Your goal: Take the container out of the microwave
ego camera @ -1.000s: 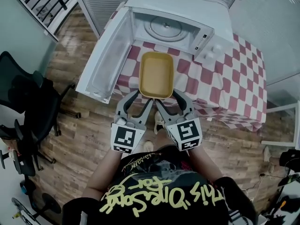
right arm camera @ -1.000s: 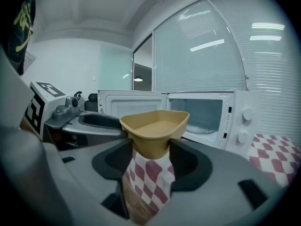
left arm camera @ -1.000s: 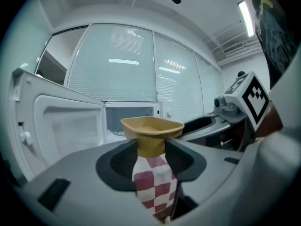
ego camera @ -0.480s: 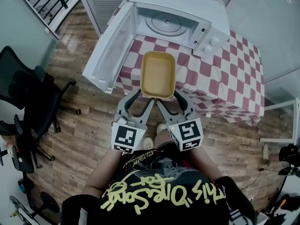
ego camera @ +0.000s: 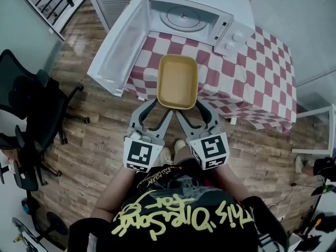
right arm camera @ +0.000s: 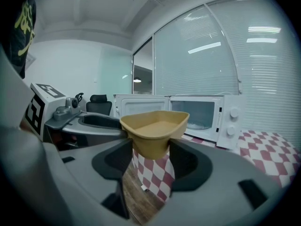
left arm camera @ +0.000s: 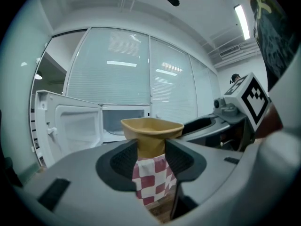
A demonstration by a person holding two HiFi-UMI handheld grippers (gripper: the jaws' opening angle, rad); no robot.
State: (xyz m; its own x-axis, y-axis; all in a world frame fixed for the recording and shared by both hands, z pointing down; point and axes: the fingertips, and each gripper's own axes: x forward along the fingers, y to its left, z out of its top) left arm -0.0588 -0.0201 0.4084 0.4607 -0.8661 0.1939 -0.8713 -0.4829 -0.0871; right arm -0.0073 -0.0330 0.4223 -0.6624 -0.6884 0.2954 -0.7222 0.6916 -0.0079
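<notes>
Gripping the tan container (ego camera: 177,81) by its near end, we have our left tool (ego camera: 159,108) pinching its 7 o'clock corner and our right tool (ego camera: 193,108) pinching its 5 o'clock corner. Each pair of jaws is pressed against the container's wall. We hold it upright in the air, outside the microwave (ego camera: 191,14), above the near edge of the checked counter (ego camera: 247,83). At 12 o'clock from it the microwave stands with its glass plate (ego camera: 184,19) showing and its door (ego camera: 118,46) swung wide toward 10 o'clock. A black chair (ego camera: 26,104) sits at 9 o'clock, well apart, on the wood floor (ego camera: 94,156).
</notes>
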